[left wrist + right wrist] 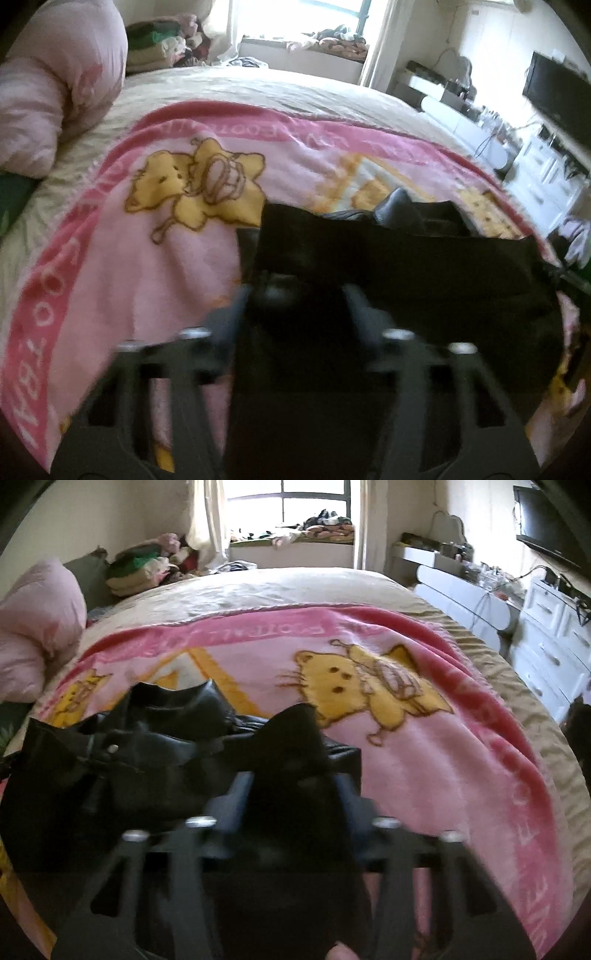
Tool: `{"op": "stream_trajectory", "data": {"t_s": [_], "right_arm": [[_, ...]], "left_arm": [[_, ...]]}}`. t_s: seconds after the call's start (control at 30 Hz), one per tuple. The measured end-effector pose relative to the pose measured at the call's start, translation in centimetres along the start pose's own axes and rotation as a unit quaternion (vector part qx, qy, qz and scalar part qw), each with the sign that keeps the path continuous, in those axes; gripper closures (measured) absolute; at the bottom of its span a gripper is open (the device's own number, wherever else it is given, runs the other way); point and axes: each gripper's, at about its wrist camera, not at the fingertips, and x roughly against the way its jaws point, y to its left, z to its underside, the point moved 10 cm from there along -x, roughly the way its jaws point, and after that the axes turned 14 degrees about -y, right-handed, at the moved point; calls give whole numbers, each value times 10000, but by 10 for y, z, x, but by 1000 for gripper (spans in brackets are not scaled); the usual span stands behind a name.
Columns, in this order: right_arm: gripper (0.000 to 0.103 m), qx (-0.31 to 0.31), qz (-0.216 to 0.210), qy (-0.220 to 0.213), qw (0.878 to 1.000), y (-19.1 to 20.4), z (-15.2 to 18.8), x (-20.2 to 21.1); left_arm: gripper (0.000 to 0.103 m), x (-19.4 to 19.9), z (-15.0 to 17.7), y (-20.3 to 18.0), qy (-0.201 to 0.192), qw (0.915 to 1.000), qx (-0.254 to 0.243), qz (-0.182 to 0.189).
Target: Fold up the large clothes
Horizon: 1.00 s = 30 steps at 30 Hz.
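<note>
A large black garment (424,266) lies on a pink cartoon blanket (147,258) spread over the bed. My left gripper (295,295) is at the garment's left edge with black cloth between its fingers, which stand fairly wide apart. In the right wrist view the same garment (110,760) is bunched at the left, and my right gripper (291,775) has a raised peak of black cloth between its fingers. The fingertips of both are blurred and hard to tell from the dark cloth.
The pink blanket (461,775) lies on a beige bedspread (295,587). A pink pillow (55,92) is at the left. Folded clothes (140,568) are piled at the back left. White drawers (554,635) and a TV (554,88) stand at the right.
</note>
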Motion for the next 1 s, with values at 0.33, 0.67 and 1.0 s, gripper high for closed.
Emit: {"op": "stream_trajectory", "data": {"t_s": [0.33, 0.67, 1.0], "right_arm": [[89, -1080, -294, -968, 9890, -22, -58, 42], [90, -1246, 20, -931, 9878, -36, -54, 13], [90, -1008, 450, -512, 9926, -45, -21, -21]], "left_arm": [[94, 35, -58, 0, -864, 9945, 441, 389], [94, 13, -72, -1, -890, 9948, 340, 349], [93, -31, -48, 7, -404, 9988, 150, 220]]}}
